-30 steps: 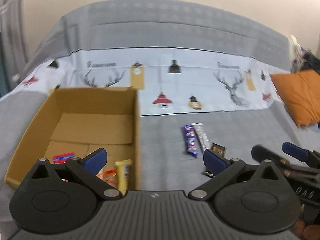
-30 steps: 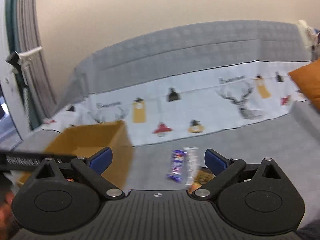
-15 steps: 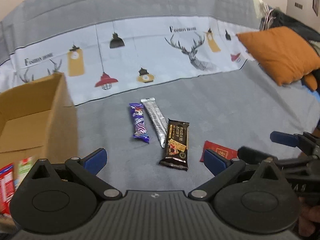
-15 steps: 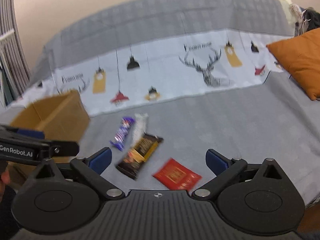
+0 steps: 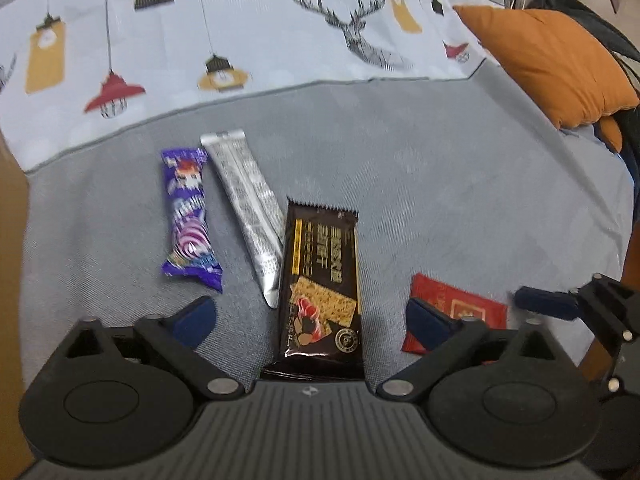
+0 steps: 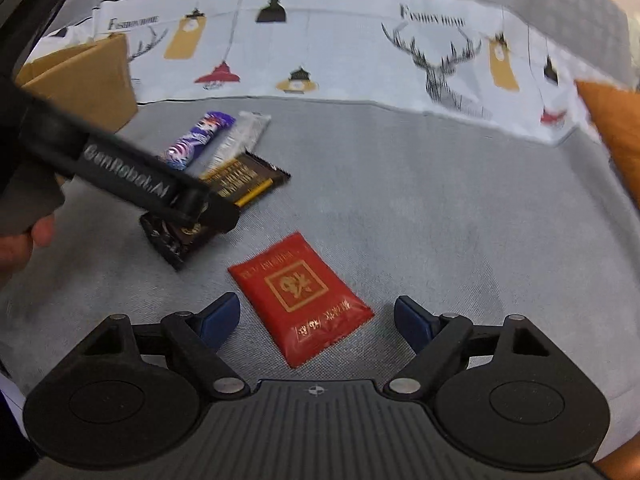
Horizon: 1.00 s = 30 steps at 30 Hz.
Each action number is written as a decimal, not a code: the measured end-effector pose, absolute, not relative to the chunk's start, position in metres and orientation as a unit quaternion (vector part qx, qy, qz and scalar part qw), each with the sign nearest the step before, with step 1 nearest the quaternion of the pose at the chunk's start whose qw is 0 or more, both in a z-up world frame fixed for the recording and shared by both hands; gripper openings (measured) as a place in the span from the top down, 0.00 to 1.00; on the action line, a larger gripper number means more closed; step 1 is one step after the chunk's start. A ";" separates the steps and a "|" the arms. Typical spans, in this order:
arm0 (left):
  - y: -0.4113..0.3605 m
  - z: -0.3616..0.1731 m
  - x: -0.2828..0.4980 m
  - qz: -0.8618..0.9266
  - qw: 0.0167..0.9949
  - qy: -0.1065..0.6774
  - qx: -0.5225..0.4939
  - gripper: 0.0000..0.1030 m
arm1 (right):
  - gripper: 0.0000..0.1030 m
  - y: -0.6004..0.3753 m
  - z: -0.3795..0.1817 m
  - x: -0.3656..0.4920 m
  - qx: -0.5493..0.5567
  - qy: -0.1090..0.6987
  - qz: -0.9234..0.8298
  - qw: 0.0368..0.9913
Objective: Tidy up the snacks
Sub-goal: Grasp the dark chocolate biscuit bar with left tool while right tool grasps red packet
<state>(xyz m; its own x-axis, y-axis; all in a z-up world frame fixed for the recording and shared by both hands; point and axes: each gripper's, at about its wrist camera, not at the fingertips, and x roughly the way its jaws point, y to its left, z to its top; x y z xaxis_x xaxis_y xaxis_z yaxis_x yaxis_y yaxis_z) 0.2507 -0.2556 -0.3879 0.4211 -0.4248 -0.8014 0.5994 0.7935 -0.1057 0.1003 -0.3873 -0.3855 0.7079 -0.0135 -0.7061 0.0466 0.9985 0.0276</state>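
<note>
Looking down both grippers, we see the grey bed cover (image 5: pixel 460 184) filling most of each view, with its pale printed band (image 5: pixel 248 28) of lamps and stags lying beyond the fingertips. An orange cushion (image 5: pixel 552 64) sits far off to the right of our left gripper (image 5: pixel 310 316), and a cardboard box (image 6: pixel 88 76) stands well ahead and to the left of our right gripper (image 6: pixel 316 318); what it holds we cannot make out from here.

Next in size is the dark biscuit packet (image 5: pixel 324 280), lying lengthwise between the left gripper's blue fingertips (image 5: pixel 196 318), which are closing but stand apart from it on either side, gripping nothing. A silver stick pack (image 5: pixel 248 208) lies just ahead and slightly left, its near end seemingly touching the dark packet's edge, though blur makes that contact uncertain. A purple candy bar (image 5: pixel 188 216) lies left of the silver one, close but apart.

The red sachet (image 6: pixel 300 296) lies tilted between our right gripper's blue fingertips (image 6: pixel 414 322); those jaws are also closing, yet neither pad touches the sachet. From the left wrist view that sachet sits just beyond the left gripper's right fingertip.

A hand (image 6: pixel 24 240) shows at the right wrist view's left edge, holding the left gripper over the dark packet.
</note>
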 end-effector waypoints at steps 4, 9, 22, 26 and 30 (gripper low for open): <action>-0.253 -0.395 0.249 -0.317 0.836 0.433 0.116 0.16 | 0.19 -0.389 -0.393 0.100 0.051 0.370 -0.031 0.927; -0.255 -0.393 0.232 -0.301 0.837 0.429 0.156 0.34 | 0.40 -0.367 -0.393 0.091 0.025 0.358 -0.056 0.932; -0.235 -0.382 0.180 -0.270 0.824 0.467 0.173 0.45 | 0.50 -0.391 -0.372 0.071 0.141 0.344 -0.088 0.924; -0.242 -0.386 0.177 -0.271 0.829 0.447 0.198 0.33 | 0.49 -0.387 -0.380 0.084 0.126 0.356 -0.083 0.922; -0.252 -0.386 0.196 -0.266 0.830 0.451 0.192 0.32 | 0.46 -0.373 -0.388 0.098 0.069 0.375 -0.092 0.920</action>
<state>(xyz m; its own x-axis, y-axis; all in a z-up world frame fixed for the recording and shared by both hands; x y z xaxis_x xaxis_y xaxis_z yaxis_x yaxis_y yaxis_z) 0.1956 -0.2515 -0.3858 0.4515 -0.2684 -0.8509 0.6156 0.7841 0.0793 0.0982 -0.3725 -0.3878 0.7018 -0.1171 -0.7027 0.2205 0.9737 0.0579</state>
